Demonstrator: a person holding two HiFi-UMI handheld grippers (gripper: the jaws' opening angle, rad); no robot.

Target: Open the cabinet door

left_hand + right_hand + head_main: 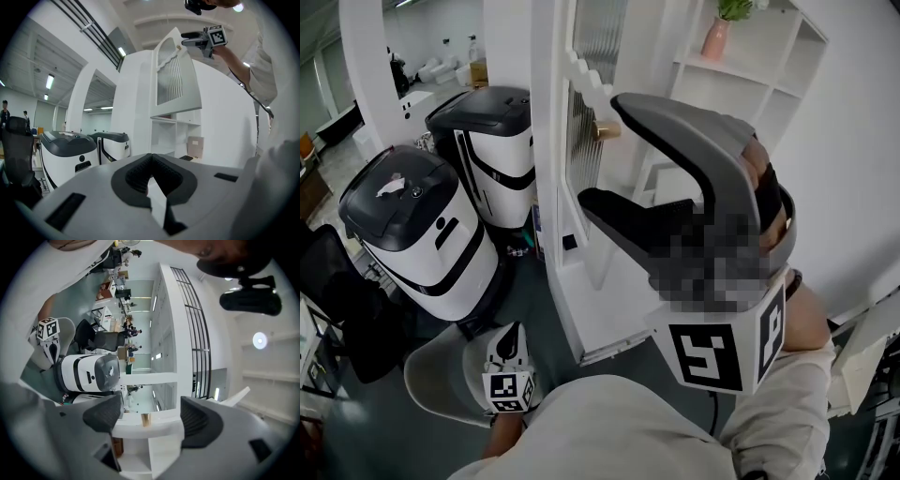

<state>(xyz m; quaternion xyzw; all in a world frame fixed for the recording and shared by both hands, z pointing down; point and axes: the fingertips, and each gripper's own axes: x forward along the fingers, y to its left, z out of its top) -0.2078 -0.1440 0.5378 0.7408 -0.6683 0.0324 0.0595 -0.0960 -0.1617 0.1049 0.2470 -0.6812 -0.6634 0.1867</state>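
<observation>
The white cabinet door [581, 131] with ribbed glass stands swung out from the cabinet, and its small gold knob [606, 131] faces me. My right gripper [602, 150] is open, one jaw above and one below the knob, touching neither. In the right gripper view the knob [146, 419] sits in the gap between the dark pads [104, 412], on the door's white edge [159, 428]. My left gripper [508, 361] hangs low at the bottom left and is shut on nothing. From the left gripper view, the door [172, 75] and the right gripper [190, 38] are high above.
Two white and black machines [412, 225] [492, 141] stand left of the cabinet. A black chair [337, 309] is at the far left, a round pale seat [441, 375] below. White shelves [750, 94] carry a pink plant pot [716, 39].
</observation>
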